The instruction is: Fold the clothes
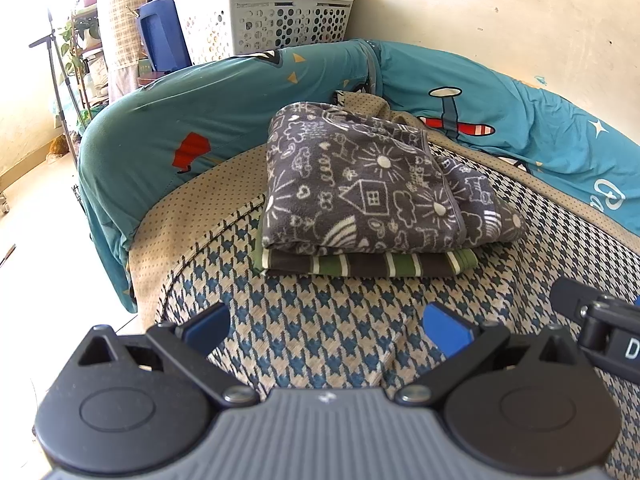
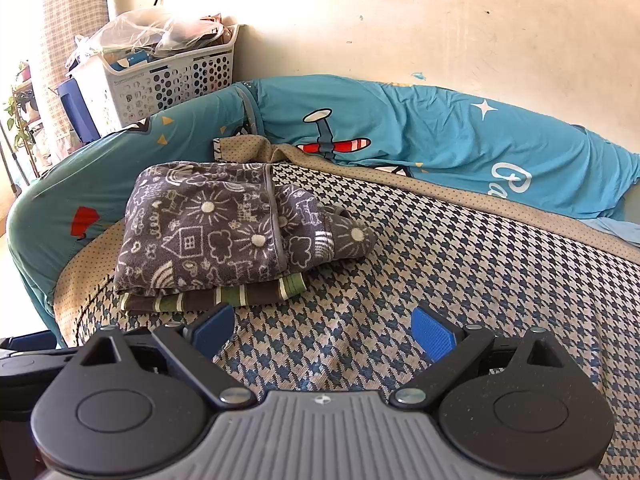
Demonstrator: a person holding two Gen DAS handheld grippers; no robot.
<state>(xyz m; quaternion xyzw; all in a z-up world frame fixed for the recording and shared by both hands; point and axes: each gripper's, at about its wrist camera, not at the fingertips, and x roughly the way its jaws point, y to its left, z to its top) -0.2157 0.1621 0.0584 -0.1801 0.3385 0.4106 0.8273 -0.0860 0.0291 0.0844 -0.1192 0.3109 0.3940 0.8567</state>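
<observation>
Two folded garments are stacked on the houndstooth cover (image 1: pixel 328 320) of a bed. A grey doodle-print fleece (image 1: pixel 372 184) lies on top, and a green-and-brown striped garment (image 1: pixel 360 265) is seen beneath it, only its front edge showing. The stack sits toward the far corner of the cover, well apart from both tools.

The left gripper (image 1: pixel 326 326) is held low over the cover with its blue pads spread wide and nothing between them. The right gripper (image 2: pixel 322 332) is likewise spread wide and empty, with the stack up and to its left. A black part of the right tool is caught at the right edge of the left wrist view.

The bed is bordered by teal padding (image 1: pixel 224 96) printed with a red-and-white propeller plane (image 2: pixel 332 140). A dotted tan strip (image 2: pixel 460 192) runs between the padding and the cover. Behind the padding stands a white perforated laundry basket (image 1: pixel 276 16) heaped with bags; its contents cannot be made out clearly. A blue container (image 1: pixel 162 36) is set beside it, and a checked curtain (image 2: pixel 68 40) hangs further left. Nothing lies between the pads and the stack.
</observation>
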